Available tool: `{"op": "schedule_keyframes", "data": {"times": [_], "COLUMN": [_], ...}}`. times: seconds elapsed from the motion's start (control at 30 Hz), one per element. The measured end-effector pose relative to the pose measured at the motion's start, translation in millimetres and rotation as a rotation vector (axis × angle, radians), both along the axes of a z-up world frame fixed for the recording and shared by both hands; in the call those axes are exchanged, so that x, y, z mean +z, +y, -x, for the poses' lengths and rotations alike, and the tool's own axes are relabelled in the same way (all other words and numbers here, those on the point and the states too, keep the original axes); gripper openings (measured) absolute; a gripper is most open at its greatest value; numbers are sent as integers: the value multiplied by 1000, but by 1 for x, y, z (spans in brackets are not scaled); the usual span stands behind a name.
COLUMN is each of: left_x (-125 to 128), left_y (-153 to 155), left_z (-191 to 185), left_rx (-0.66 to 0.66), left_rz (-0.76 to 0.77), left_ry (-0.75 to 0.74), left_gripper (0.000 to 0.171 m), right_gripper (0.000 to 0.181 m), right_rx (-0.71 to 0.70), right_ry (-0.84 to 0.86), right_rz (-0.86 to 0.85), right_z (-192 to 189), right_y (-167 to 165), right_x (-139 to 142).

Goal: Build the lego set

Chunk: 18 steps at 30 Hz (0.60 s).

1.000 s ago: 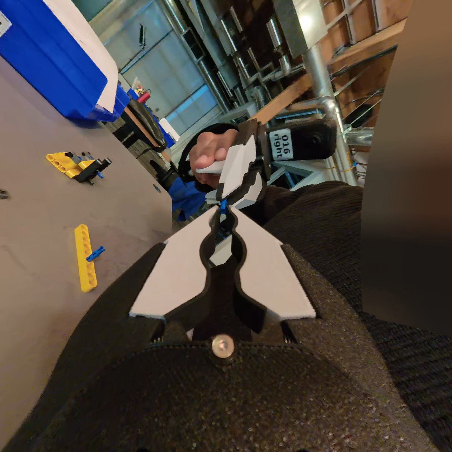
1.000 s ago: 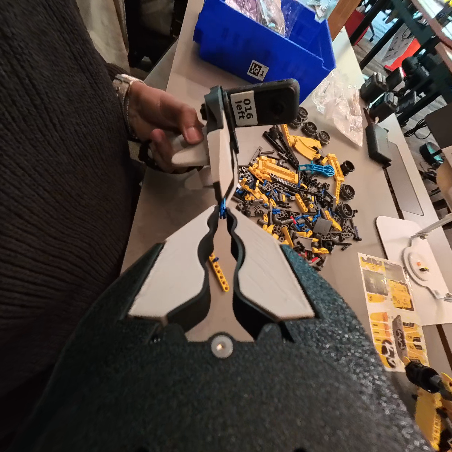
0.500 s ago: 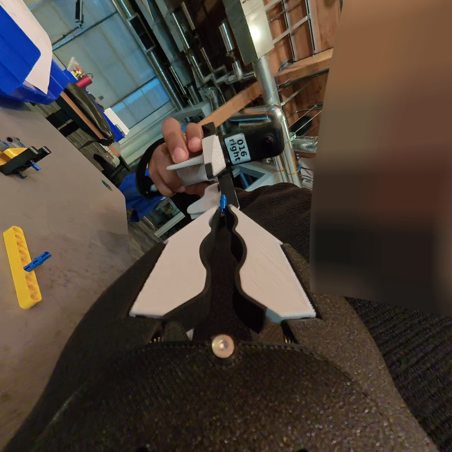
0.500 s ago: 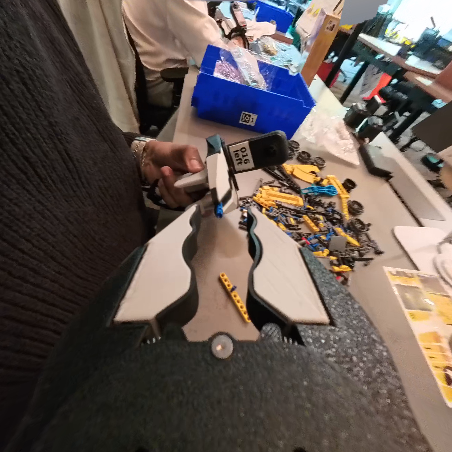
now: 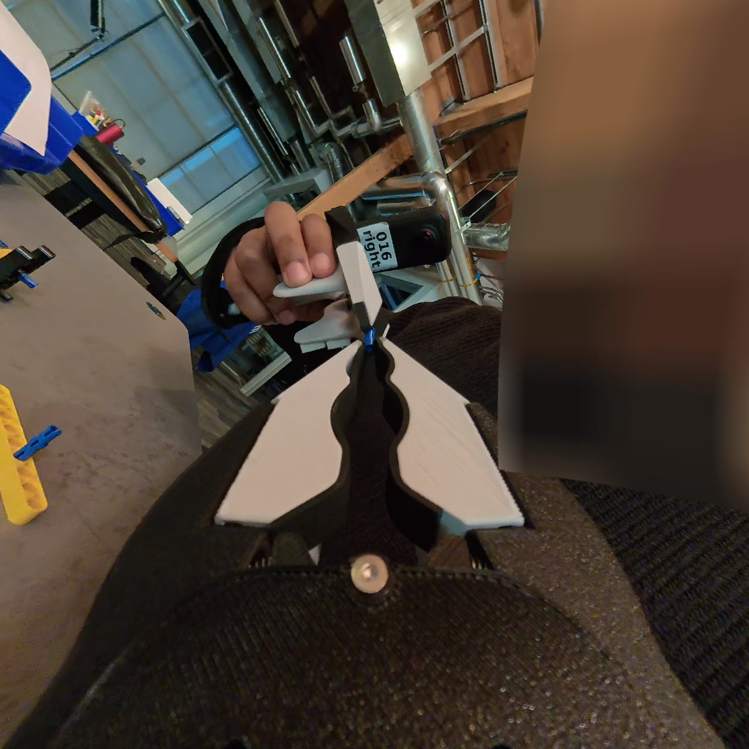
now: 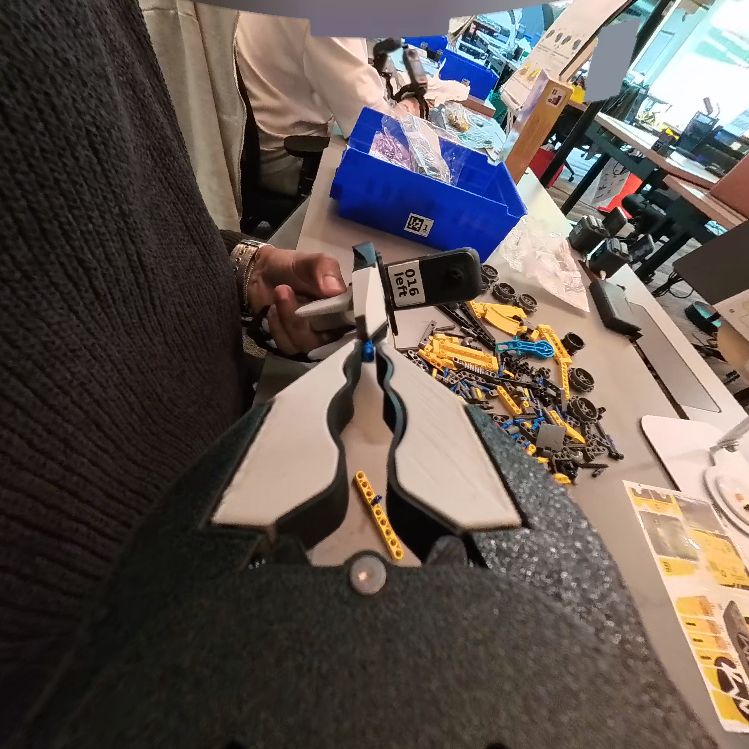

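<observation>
Left tongs [image 5: 368, 352] and right tongs [image 6: 368, 357] meet tip to tip, both pinched shut on one blue pin [image 5: 369, 343]. Pin held in air above yellow beam [image 6: 379, 514] lying on desk [image 6: 632, 377]; loose parts pile [image 6: 506, 385] beyond beam.

Small blue pin [image 6: 368, 351], pinched tip to tip between left gripper [image 5: 368, 347] and right gripper [image 6: 368, 353], aloft above the table [image 6: 632, 389].

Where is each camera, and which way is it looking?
Left wrist view: sits on the left gripper, looks up past the table edge at the ceiling pipes; shows the person's right hand.
Right wrist view: sits on the right gripper, looks down over the table at the brick pile; shows the left hand.
Both show the blue pin and yellow beam.
</observation>
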<state>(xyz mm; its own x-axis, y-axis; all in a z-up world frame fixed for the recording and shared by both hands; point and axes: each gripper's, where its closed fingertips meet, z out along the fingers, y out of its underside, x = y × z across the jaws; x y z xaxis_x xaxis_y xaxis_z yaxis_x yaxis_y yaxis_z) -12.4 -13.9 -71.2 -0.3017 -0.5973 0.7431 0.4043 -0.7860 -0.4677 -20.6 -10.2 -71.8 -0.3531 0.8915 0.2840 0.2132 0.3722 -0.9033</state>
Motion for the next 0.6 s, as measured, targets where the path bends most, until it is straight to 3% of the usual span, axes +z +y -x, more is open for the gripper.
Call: {"op": "schedule_keyframes", "data": {"times": [0.37, 0.6], "left_x": [-2, -6], "left_y": [-5, 8], "left_z": [-1, 5], "left_rx": [-10, 71], "left_rz": [-19, 5], "left_ry": [34, 52], "left_gripper": [0, 4], "right_gripper": [5, 4], "right_rx": [111, 60], "right_ry": [-24, -65], "right_rz": [-18, -29], "right_z": [-1, 4], "right_y": [-6, 3], "right_x": [-4, -8]}}
